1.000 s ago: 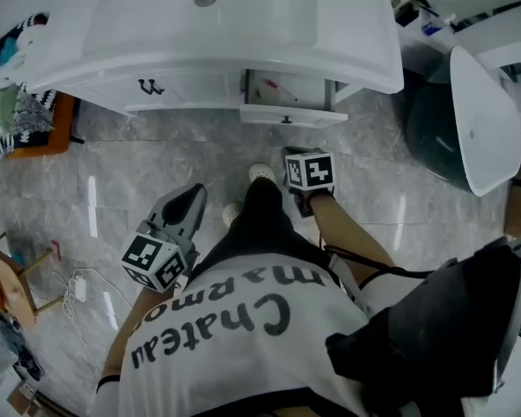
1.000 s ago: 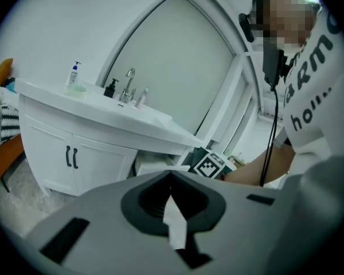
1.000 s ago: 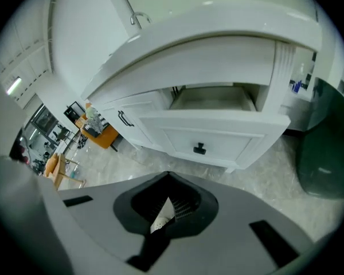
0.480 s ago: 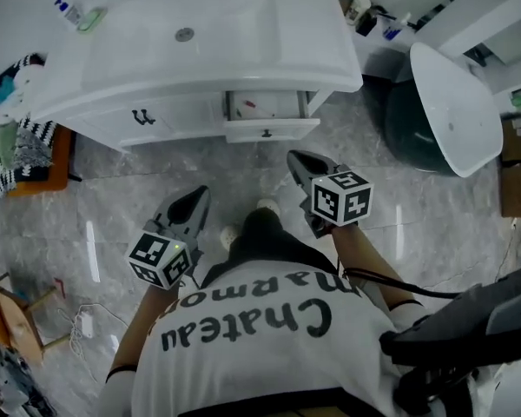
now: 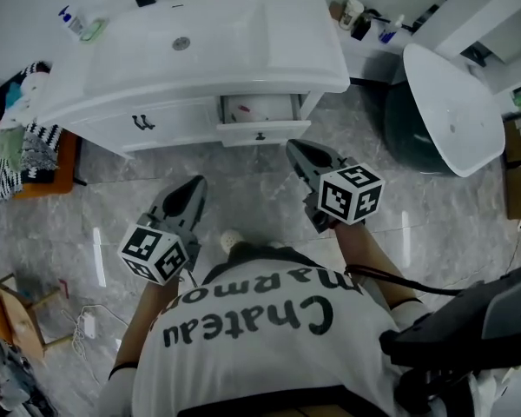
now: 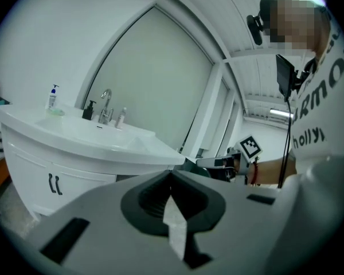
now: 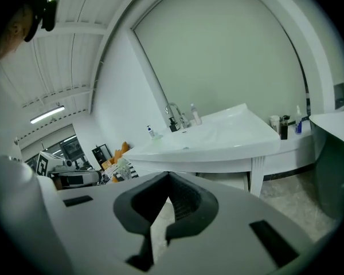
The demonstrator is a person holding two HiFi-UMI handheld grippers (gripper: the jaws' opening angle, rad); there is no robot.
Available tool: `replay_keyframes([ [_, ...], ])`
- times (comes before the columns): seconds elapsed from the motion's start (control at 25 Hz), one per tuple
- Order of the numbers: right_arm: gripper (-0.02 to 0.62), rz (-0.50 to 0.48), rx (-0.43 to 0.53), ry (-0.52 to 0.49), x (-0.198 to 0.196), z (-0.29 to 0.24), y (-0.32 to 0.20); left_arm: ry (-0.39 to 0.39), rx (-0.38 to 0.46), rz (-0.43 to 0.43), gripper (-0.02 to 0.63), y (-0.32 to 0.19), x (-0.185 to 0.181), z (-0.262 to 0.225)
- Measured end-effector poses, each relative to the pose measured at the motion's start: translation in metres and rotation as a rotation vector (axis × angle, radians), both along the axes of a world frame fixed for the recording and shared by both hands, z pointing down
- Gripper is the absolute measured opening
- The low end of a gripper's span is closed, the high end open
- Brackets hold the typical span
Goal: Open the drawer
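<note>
The white vanity stands at the top of the head view. Its right-hand drawer is pulled out, and a small dark knob shows on its front panel. Something pale lies inside it. My right gripper hangs just below and to the right of the drawer front, apart from it, shut and holding nothing. My left gripper hovers lower left over the floor, also shut and holding nothing. In the left gripper view the jaws meet in front of the vanity. The right gripper faces the sink.
A dark round tub with a white lid stands right of the vanity. Bottles and a cup sit on a ledge behind. Clothes lie on an orange stool at the left. A white cable lies on the marble floor.
Both grippers have risen toward the head camera, the right one more, lifting off from near the drawer knob. The view has shifted so that more of the sink shows. The drawer stays pulled out.
</note>
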State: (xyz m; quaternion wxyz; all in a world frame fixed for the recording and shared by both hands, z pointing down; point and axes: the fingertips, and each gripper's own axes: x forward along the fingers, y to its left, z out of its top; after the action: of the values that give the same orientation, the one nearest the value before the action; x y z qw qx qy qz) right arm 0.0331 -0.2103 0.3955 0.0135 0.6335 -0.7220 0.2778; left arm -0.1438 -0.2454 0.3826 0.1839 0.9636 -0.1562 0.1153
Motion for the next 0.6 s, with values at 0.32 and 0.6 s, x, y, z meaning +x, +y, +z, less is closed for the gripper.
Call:
replay_keyframes([
  [0.32,0.008,-0.031,-0.032,-0.027,0.02,0.012,0.041,0.048,-0.093,-0.087,0.008,0.031,0.014,-0.003],
  [0.6,0.008,-0.055,-0.006,-0.045,0.024,0.018,0.072,0.009,-0.027,-0.098,0.008,0.068,0.012,0.0],
])
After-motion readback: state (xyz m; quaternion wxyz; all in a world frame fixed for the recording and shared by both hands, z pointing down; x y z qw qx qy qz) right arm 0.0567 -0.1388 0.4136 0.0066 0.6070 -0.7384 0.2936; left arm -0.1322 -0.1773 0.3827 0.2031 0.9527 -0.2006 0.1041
